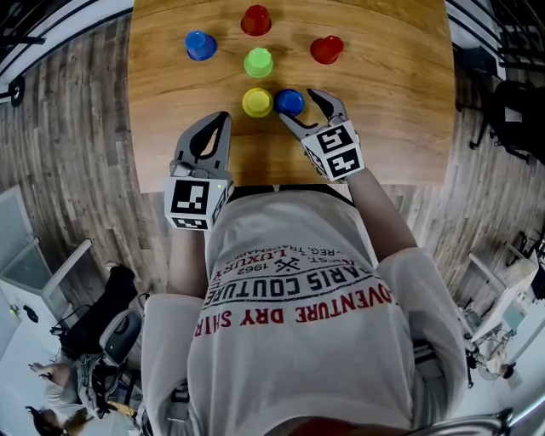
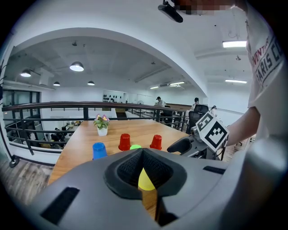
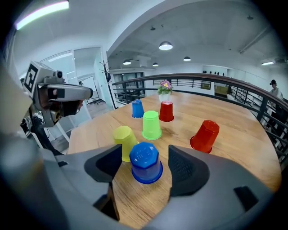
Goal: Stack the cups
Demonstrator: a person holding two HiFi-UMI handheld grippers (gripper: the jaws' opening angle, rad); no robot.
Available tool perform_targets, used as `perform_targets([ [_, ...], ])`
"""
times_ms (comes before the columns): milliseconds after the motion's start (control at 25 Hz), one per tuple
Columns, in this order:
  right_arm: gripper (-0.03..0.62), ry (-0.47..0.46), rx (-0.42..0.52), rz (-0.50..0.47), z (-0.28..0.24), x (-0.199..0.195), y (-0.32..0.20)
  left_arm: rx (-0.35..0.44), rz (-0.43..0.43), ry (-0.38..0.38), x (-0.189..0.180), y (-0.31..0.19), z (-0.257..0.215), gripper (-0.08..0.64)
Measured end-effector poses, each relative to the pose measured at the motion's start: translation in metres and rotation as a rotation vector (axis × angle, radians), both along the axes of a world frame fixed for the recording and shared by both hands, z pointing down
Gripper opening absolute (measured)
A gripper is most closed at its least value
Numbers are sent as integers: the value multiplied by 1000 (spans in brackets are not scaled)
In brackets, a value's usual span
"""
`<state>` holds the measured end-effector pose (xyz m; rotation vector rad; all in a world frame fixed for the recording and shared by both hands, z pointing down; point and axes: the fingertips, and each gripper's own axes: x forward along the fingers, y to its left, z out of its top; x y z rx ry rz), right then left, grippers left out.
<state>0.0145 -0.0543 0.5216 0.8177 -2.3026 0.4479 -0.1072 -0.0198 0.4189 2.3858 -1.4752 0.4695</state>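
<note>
Several upturned cups stand on the wooden table (image 1: 383, 128). My right gripper (image 1: 305, 108) is open around the near blue cup (image 1: 289, 102) (image 3: 145, 162), whose sides stand clear of both pads. The yellow cup (image 1: 256, 102) (image 3: 125, 141) stands just left of it. Beyond them are a green cup (image 1: 258, 61) (image 3: 151, 125), a red cup (image 1: 255, 20), a second red cup (image 1: 327, 49) (image 3: 205, 135) and a far blue cup (image 1: 200, 44). My left gripper (image 1: 220, 119) (image 2: 142, 151) is shut and empty, near the front edge and short of the yellow cup (image 2: 145, 179).
A small pot of flowers (image 2: 102, 125) (image 3: 165, 89) stands at the table's far end. The table's front edge runs just below both grippers, with plank floor (image 1: 77, 128) to either side. A railing (image 3: 234, 85) lies beyond the table.
</note>
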Motion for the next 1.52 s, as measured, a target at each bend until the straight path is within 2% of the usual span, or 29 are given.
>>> perform_targets([
  [160,319,-32,44,-12,-25,-1,-16,8,-4,7,-1,-4,-3,14],
  [320,319,-29,46,-32,-34,-7,-39,23,-16,9,-4,-11,-7,14],
  [640,319,31,28,-142,-26,-40,-66,53,-27,35,-9,-22,-17,14],
  [960,319,89,-47,-240,1,-75,-81,39,-58,38,-25,-33,-11,14],
  [1200,316,135,-56,-294,16,-84,-88,31,-95,36,-35,-38,-8,14],
  [1240,310,139,-61,-294,16,-86,-88,28,-100,36,-36,-38,-7,14],
  [1320,250,150,-56,-290,16,-87,-89,23,-107,36,-39,-38,-5,14],
  [1520,249,149,-27,-300,15,-87,-91,23,-113,35,-44,-38,-4,14],
])
